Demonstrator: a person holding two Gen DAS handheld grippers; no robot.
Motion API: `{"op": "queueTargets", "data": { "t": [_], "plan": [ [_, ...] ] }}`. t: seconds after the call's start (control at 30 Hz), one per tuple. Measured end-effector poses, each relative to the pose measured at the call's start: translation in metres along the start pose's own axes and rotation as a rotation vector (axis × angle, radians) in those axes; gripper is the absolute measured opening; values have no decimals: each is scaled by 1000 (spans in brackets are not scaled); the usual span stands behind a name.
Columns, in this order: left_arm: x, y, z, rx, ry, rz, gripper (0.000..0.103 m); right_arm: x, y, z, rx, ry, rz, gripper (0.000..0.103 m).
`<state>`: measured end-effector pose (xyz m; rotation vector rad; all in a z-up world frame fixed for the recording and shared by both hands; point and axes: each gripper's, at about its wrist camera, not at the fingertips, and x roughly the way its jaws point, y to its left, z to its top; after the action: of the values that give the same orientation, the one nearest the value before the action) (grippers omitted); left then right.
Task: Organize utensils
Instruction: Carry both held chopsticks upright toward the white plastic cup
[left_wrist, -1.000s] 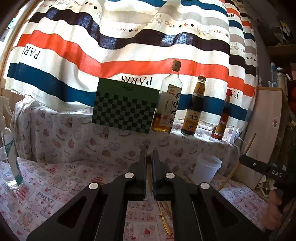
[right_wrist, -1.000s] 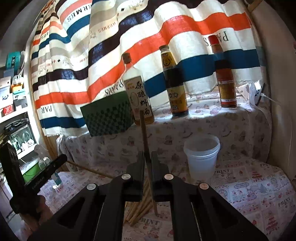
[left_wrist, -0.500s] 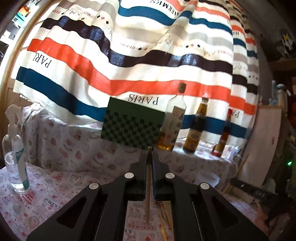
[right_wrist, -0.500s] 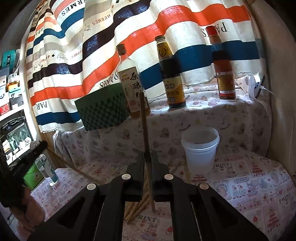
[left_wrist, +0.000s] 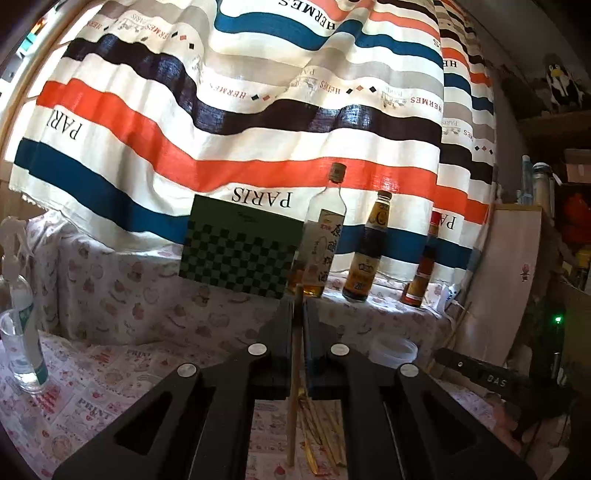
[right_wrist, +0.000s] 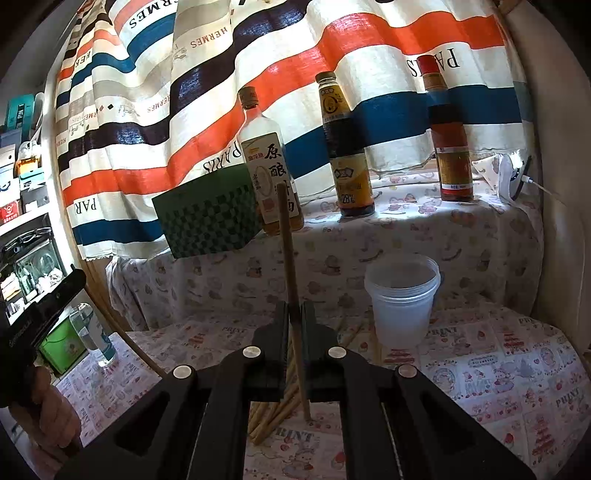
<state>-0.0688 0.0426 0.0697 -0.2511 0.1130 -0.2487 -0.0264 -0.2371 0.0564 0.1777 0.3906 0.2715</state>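
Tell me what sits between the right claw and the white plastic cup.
In the right wrist view, loose chopsticks lie on the printed tablecloth between the right claw, shut on a chopstick, and the white plastic cup.

Table under printed cloth, loose chopsticks, plastic cup, spray bottle, bottles on raised ledge

Open patch of surface right of white plastic cup; passage there free up to wall. Cup stands ahead-right of right tongs, just beside loose chopstick pile lying under tongs. Left side narrower: spray bottle near surface edge, left tongs there too. Behind, raised ledge carries three bottles and green checkered box, blocking reach toward striped curtain.
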Motion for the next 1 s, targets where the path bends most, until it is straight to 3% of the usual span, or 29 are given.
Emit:
{"op": "queueTargets", "data": {
  "t": [0.6,1.0],
  "plan": [
    [38,-6,-23,47,173,34,6,6,0,-2,-18,16,-8,6],
    [56,-5,-12,5,166,27,6,12,-22,9,69,28,-8,6]
  ]
}}
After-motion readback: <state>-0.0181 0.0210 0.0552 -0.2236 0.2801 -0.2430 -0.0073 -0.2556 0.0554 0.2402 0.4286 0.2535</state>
